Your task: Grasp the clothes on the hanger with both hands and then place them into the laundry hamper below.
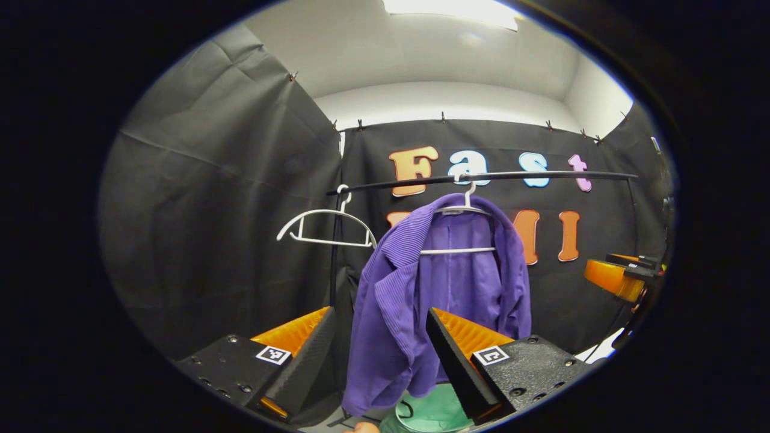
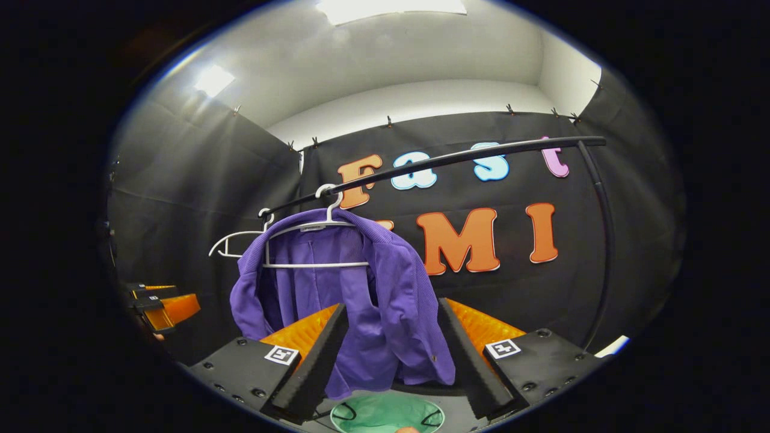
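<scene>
Room: I see a booth with black cloth walls (image 1: 240,198), a white ceiling and a bright ceiling light (image 2: 391,7).
Rail: a dark bar (image 1: 481,177) runs across in front of the back wall; in the right gripper view its end bends down into a post (image 2: 604,240).
Garment: the purple jacket (image 1: 415,300) hangs open on a white hanger (image 1: 460,210) on the rail.
Second hanger: a bare white hanger (image 1: 328,228) hangs beside it on the same rail.
Hamper: the green laundry hamper (image 2: 385,415) stands under the jacket, and I see its mouth from above.
Left gripper (image 1: 379,355): the jaws are wide apart and hold nothing; the jacket's lower part is seen between them.
Right gripper (image 2: 391,355): the jaws are also wide apart and empty, and the jacket hangs beyond them.
Floor: I cannot tell much, only a small grey part near the hamper.
</scene>
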### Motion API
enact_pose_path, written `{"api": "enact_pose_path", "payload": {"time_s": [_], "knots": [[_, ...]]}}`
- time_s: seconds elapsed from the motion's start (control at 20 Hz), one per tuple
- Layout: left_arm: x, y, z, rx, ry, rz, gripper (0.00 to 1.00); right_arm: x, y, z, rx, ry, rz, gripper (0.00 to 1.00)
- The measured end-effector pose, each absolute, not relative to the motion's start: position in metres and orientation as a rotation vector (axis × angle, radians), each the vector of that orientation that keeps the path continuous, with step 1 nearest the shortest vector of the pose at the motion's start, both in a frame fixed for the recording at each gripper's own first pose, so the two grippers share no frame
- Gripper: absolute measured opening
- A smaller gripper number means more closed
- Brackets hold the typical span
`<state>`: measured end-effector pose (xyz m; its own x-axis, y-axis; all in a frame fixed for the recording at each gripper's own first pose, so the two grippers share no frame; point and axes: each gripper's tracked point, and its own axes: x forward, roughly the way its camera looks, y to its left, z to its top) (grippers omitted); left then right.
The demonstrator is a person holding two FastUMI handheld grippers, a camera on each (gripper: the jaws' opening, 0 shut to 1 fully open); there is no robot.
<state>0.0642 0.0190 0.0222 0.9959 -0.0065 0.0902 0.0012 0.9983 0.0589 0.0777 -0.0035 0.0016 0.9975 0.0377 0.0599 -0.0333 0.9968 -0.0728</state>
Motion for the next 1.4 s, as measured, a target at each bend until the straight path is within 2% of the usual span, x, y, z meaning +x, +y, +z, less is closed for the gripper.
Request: {"api": "enact_pose_path", "payload": {"time_s": [0.05, 0.15, 0.2, 0.3, 0.35, 0.45, 0.5, 0.6, 0.65, 0.7, 0.85, 0.9, 0.95, 1.0, 1.05, 1.1, 1.15, 1.2, 1.25, 1.3, 1.35, 1.4], "knots": [[0.073, 0.019, 0.024, 0.059, -0.102, 0.003, 0.95, 0.090, -0.004, -0.001, -0.077, -0.066, 0.036, 0.97], [0.093, 0.019, 0.024, 0.029, -0.102, 0.005, 0.92, 0.113, -0.001, -0.015, -0.075, -0.038, 0.048, 0.97], [0.101, 0.018, 0.024, 0.013, -0.097, 0.000, 0.95, 0.122, 0.003, -0.018, -0.070, -0.028, 0.062, 0.97], [0.114, 0.022, 0.024, 0.006, -0.081, 0.014, 0.95, 0.143, 0.004, -0.022, -0.055, -0.018, 0.076, 0.97], [0.120, 0.025, 0.023, 0.012, -0.075, 0.026, 0.92, 0.153, 0.005, -0.022, -0.049, -0.018, 0.079, 0.97], [0.129, 0.027, 0.022, 0.029, -0.060, 0.045, 0.95, 0.171, 0.007, -0.020, -0.036, -0.015, 0.085, 1.00], [0.133, 0.027, 0.020, 0.025, -0.055, 0.053, 0.95, 0.178, 0.009, -0.022, -0.032, -0.001, 0.090, 0.97], [0.137, 0.022, 0.012, 0.012, -0.035, 0.044, 0.95, 0.196, 0.010, -0.022, -0.041, -0.008, 0.086, 0.97], [0.139, 0.022, 0.008, 0.011, -0.023, 0.041, 0.92, 0.203, 0.011, -0.025, -0.048, -0.005, 0.083, 0.97], [0.142, 0.021, 0.005, 0.016, -0.013, 0.043, 0.95, 0.207, 0.013, -0.030, -0.052, 0.004, 0.083, 0.97], [0.154, 0.017, 0.002, 0.044, -0.011, 0.051, 0.92, 0.229, 0.012, -0.038, -0.052, 0.024, 0.080, 0.97], [0.159, 0.014, 0.000, 0.053, -0.009, 0.051, 0.92, 0.239, 0.010, -0.040, -0.050, 0.028, 0.067, 0.89], [0.164, 0.013, -0.005, 0.058, 0.004, 0.055, 0.92, 0.248, 0.007, -0.044, -0.052, 0.036, 0.052, 0.96], [0.168, 0.015, -0.012, 0.059, 0.018, 0.068, 0.92, 0.259, 0.003, -0.050, -0.062, 0.040, 0.034, 0.95], [0.173, 0.018, -0.017, 0.057, 0.026, 0.083, 0.95, 0.268, 0.001, -0.056, -0.074, 0.051, 0.022, 0.88], [0.177, 0.020, -0.022, 0.043, 0.031, 0.092, 0.95, 0.276, 0.001, -0.063, -0.082, 0.062, 0.020, 0.94], [0.181, 0.020, -0.028, 0.025, 0.040, 0.095, 0.94, 0.284, 0.002, -0.069, -0.081, 0.073, 0.021, 0.89], [0.185, 0.019, -0.032, 0.012, 0.050, 0.089, 0.89, 0.290, 0.003, -0.074, -0.074, 0.083, 0.025, 0.93], [0.189, 0.017, -0.036, 0.006, 0.058, 0.083, 0.92, 0.296, 0.005, -0.079, -0.061, 0.094, 0.036, 0.84], [0.191, 0.017, -0.037, 0.009, 0.060, 0.085, 0.87, 0.299, 0.008, -0.086, -0.050, 0.110, 0.047, 0.84], [0.194, 0.020, -0.036, 0.014, 0.056, 0.088, 0.82, 0.303, 0.009, -0.090, -0.043, 0.116, 0.053, 0.79], [0.196, 0.019, -0.036, 0.017, 0.053, 0.083, 0.76, 0.305, 0.011, -0.092, -0.041, 0.114, 0.057, 0.80]]}}
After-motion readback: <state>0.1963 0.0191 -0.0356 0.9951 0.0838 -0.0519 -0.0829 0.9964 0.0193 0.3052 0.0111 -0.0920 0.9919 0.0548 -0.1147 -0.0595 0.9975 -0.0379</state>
